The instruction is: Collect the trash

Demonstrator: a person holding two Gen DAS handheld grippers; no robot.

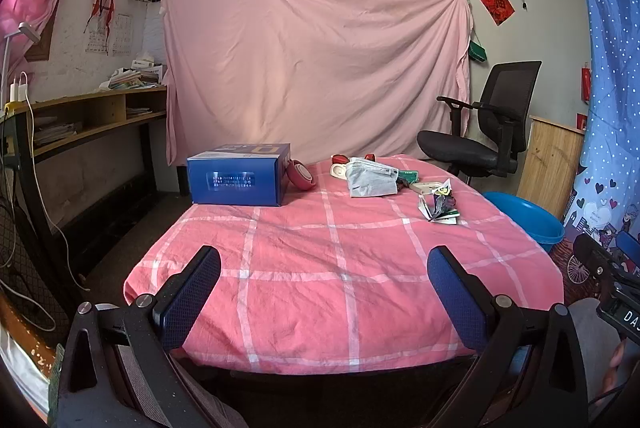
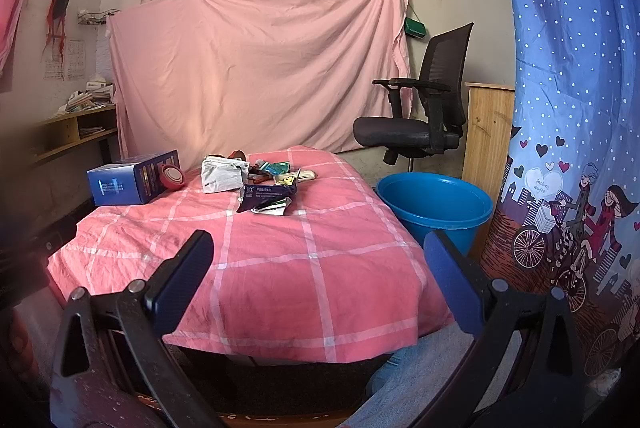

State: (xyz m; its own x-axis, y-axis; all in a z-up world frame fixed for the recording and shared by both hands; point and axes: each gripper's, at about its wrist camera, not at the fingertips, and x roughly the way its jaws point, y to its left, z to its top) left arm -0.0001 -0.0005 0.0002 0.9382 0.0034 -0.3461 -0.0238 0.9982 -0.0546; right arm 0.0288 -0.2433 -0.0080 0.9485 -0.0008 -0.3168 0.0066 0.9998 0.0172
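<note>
Trash lies in a heap at the far side of a table under a pink checked cloth point(image 1: 340, 268) point(image 2: 280, 268): a crumpled grey-white bag point(image 1: 370, 179) point(image 2: 222, 175), torn wrappers point(image 1: 438, 205) point(image 2: 267, 199) and small packets point(image 2: 276, 168). A blue plastic tub point(image 1: 524, 218) point(image 2: 436, 204) stands on the floor at the table's right. My left gripper point(image 1: 324, 268) hangs over the near edge, jaws wide open, nothing between them. My right gripper point(image 2: 318, 256) is likewise open and empty at the near edge. Both are well short of the heap.
A blue carton point(image 1: 240, 178) point(image 2: 132, 182) sits at the far left of the table with a red round lid point(image 1: 301, 175) point(image 2: 173, 178) leaning on it. A black office chair point(image 1: 484, 126) point(image 2: 420, 108) stands behind the tub. A wooden shelf desk point(image 1: 92, 116) lines the left wall.
</note>
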